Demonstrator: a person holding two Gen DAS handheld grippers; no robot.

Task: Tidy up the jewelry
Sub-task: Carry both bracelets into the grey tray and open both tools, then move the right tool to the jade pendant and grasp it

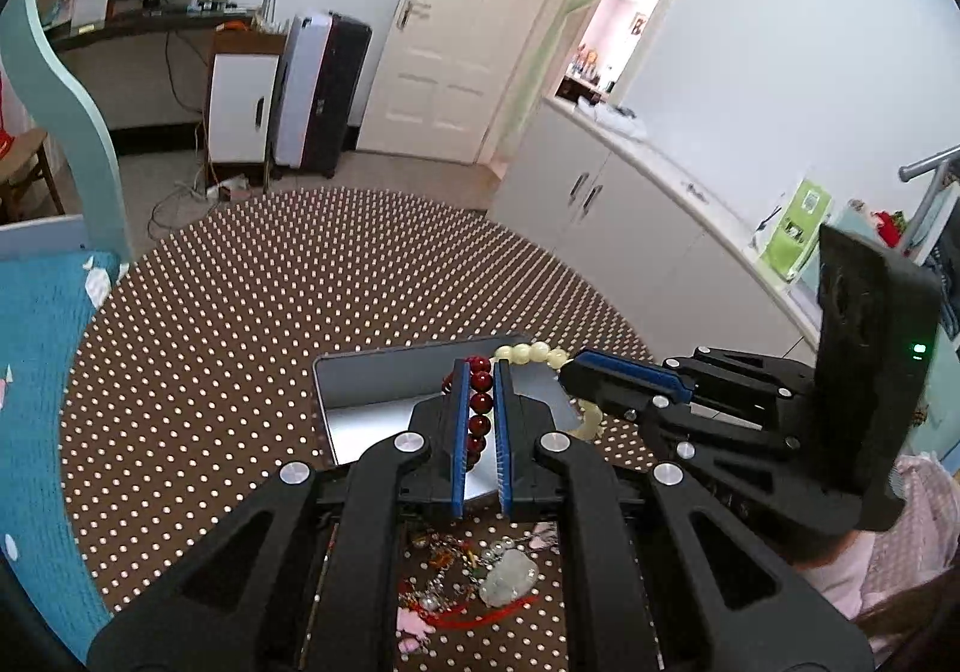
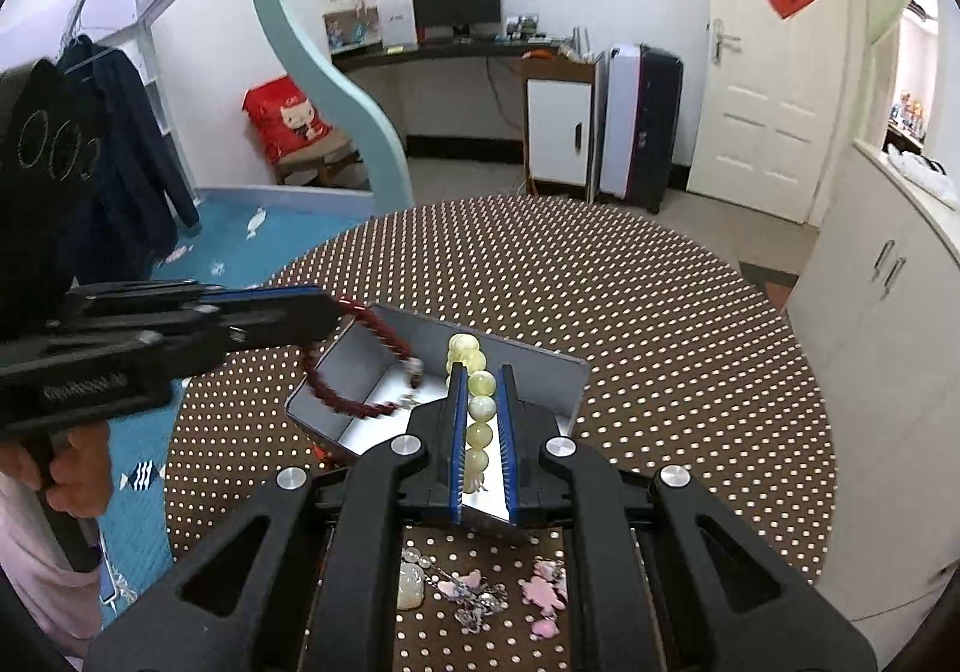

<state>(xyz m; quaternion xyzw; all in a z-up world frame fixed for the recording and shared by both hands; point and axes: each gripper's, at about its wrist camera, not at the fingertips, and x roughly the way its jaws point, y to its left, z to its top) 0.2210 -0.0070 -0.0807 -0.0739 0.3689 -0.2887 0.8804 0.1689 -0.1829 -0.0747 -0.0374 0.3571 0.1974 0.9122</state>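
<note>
both wrist views look down, close (sharing the tin (image 1: 384, 378)).

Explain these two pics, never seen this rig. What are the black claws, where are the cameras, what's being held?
No robot here: a person holds a handheld claw in each hand, and each claw carries a fisheye camera looking forward along its fingers.

In the left wrist picture, the left claw is shut on a dark red bead bracelet. In the right wrist picture, the right claw is shut on a pale yellow bead bracelet. Each picture also shows the other claw at its side.

Both bracelets hang over an open grey metal box on a brown dotted round table. Loose jewelry lies on the table nearer the person.
</note>
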